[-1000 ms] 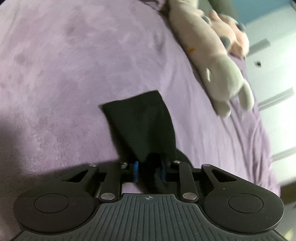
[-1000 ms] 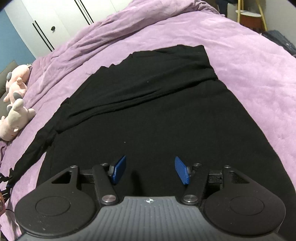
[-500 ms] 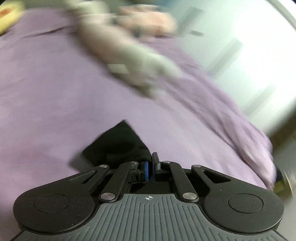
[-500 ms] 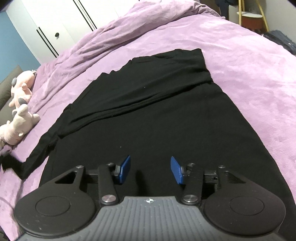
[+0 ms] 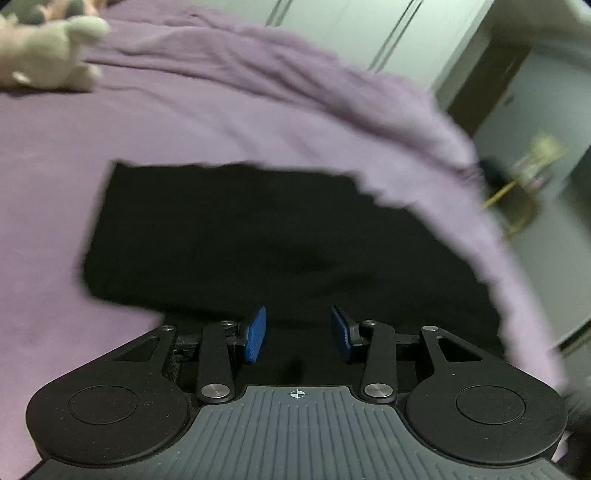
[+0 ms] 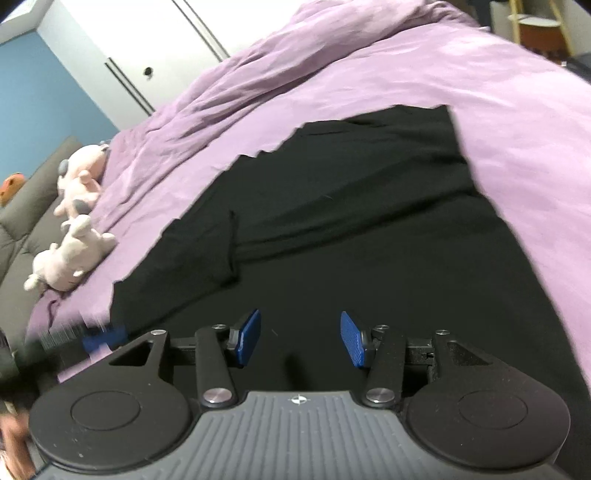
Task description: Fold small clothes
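A black garment (image 6: 369, 236) lies spread flat on the purple bed cover (image 6: 517, 96). Its left sleeve (image 6: 207, 254) is folded in over the body. In the left wrist view the garment (image 5: 258, 240) fills the middle, blurred by motion. My left gripper (image 5: 297, 334) is open and empty, just above the garment's near edge. My right gripper (image 6: 297, 338) is open and empty over the garment's lower part. The left gripper also shows as a blur at the right wrist view's left edge (image 6: 92, 338).
Plush toys (image 6: 74, 243) lie at the far left of the bed by a grey headboard (image 6: 22, 218); one shows in the left wrist view (image 5: 48, 55). White wardrobe doors (image 6: 147, 55) stand behind. A stool (image 6: 535, 29) stands beyond the bed's far right.
My left gripper carried the sleeve in over the garment's body, let go of it and opened. The right gripper stayed open over the garment and shifted slightly.
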Demonstrator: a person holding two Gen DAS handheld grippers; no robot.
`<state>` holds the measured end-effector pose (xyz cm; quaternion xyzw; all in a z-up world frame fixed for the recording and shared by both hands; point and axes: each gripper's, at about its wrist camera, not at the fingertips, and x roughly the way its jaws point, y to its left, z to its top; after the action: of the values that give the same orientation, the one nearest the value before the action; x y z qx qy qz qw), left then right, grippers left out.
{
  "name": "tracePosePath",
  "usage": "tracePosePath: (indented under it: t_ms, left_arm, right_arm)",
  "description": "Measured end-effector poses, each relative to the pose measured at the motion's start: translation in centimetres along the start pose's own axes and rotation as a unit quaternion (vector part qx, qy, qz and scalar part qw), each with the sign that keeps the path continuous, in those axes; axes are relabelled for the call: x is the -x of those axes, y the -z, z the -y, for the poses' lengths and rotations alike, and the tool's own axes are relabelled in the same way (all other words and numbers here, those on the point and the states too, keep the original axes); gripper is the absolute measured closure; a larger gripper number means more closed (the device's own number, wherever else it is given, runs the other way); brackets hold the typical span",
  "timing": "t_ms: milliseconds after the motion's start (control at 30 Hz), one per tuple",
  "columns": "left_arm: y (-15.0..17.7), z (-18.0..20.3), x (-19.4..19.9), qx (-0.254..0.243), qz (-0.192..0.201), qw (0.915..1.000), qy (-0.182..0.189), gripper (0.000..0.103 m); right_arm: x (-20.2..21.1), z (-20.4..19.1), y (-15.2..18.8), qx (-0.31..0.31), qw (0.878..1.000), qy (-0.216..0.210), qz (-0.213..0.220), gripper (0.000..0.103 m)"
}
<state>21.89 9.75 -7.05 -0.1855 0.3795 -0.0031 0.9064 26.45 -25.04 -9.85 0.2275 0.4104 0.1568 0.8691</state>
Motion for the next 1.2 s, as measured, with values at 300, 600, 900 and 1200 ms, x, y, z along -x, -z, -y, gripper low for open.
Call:
tracePosePath:
  t_ms: [300,600,900,1200]
  left_arm:
    - [1.1,-3.8,-0.6,0.033,-0.003,0.9988,-0.036,0.059]
    - [1.7,-3.2,-0.3,0.013,0.005,0.9993,-0.034,0.058]
    - [1.7,-3.6,-0.4,0.014,0.006,0.9996,-0.023,0.057]
    - [1.8,-3.6,-0.4,0.012,0.008,0.9998,-0.016,0.056]
  right_arm:
    - [-10.6,-4.9,-3.7,0.012,0.998,-0.015,-0.055,0.052]
    - [-11.6,-6.1,-3.9,0.039,0.997,-0.01,-0.071,0.089]
    - [-10.5,-4.2,-4.3,-0.028,0.994,-0.077,-0.072,0.098]
    - [-12.4,-3.7,-4.1,-0.05,0.992,-0.071,-0.093,0.085]
